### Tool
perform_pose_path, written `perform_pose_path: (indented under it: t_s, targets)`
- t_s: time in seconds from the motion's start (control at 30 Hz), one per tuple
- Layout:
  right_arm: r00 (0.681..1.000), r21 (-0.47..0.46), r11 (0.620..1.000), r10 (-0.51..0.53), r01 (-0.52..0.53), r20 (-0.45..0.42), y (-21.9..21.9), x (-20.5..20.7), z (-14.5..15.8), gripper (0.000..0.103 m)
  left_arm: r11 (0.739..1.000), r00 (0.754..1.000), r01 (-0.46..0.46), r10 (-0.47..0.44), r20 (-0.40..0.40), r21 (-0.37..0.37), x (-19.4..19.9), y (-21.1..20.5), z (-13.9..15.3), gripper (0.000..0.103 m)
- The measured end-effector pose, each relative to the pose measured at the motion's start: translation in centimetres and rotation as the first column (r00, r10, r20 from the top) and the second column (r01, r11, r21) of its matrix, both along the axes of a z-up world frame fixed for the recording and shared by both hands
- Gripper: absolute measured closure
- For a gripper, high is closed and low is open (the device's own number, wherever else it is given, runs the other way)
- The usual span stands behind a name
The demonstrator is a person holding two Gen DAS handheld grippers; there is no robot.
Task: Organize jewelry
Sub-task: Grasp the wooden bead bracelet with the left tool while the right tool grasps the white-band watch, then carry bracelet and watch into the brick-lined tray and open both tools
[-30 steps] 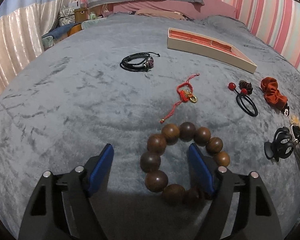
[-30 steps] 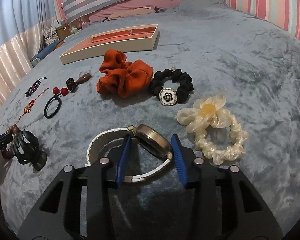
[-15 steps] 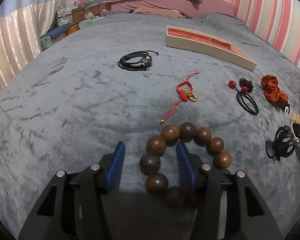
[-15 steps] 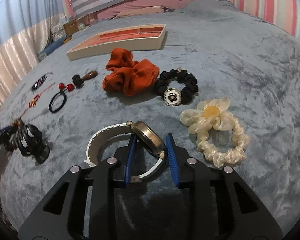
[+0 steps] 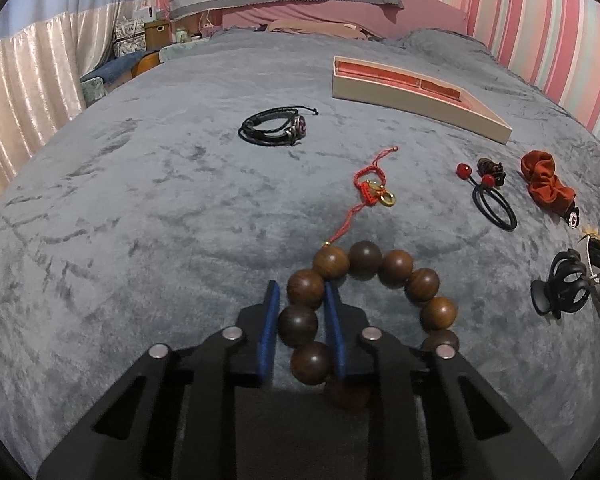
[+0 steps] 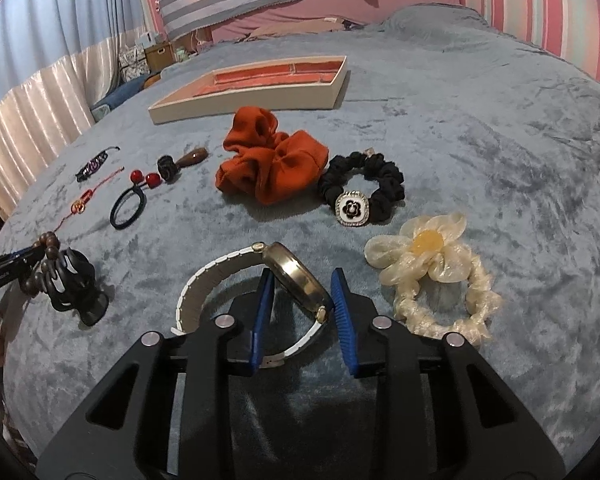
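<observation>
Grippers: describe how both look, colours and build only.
The left gripper and right gripper are alike: black angular plastic frames with cut-out openings, round silver bolt heads at the joints, and two flat fingers faced with ribbed blue pads. No cables or sleeves show.

Brown wooden bead bracelet (image 5: 364, 292) and white-strapped gold watch (image 6: 260, 284), tilted on edge, lie on grey blanket (image 5: 140, 220).

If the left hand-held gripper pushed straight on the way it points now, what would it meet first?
The left hand-held gripper, its jaws closing around the wooden bead bracelet, would likely press into the grey blanket just ahead; past that lies the red cord charm, though depth is uncertain.
</observation>
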State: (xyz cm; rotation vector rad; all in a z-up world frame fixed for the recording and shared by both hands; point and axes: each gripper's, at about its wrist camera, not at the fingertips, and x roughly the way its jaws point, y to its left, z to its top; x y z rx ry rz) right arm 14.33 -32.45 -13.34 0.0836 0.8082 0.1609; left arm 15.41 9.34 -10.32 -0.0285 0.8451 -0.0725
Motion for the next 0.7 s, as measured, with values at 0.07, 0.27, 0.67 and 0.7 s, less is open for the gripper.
perform_pose_path:
  t_s: [0.07, 0.27, 0.67, 0.7]
  targets:
    - [1.000, 0.004, 1.000, -0.006, 0.006, 0.011, -0.1, -0.2, 0.2, 0.073, 1.000, 1.000, 0.002, -0.002, 0.009, 0.002, -0.2, -0.1, 0.1, 0.080]
    - [0.999, 0.005, 1.000, -0.015, 0.015, 0.051, -0.1, -0.8, 0.9, 0.074, 1.000, 0.998, 0.019, -0.020, 0.052, 0.003, -1.0, -0.5, 0.9, 0.081]
    - [0.998, 0.053, 0.998, -0.047, 0.045, 0.033, -1.0, -0.4, 1.1, 0.088, 0.993, 0.982, 0.113, -0.106, 0.157, -0.039, -2.4, -2.7, 4.8, 0.083]
    - [0.998, 0.059, 0.997, -0.052, 0.050, 0.032, -1.1, -0.4, 1.3, 0.088, 0.992, 0.980, 0.120, -0.112, 0.163, -0.039, -2.4, -2.9, 5.1, 0.083]
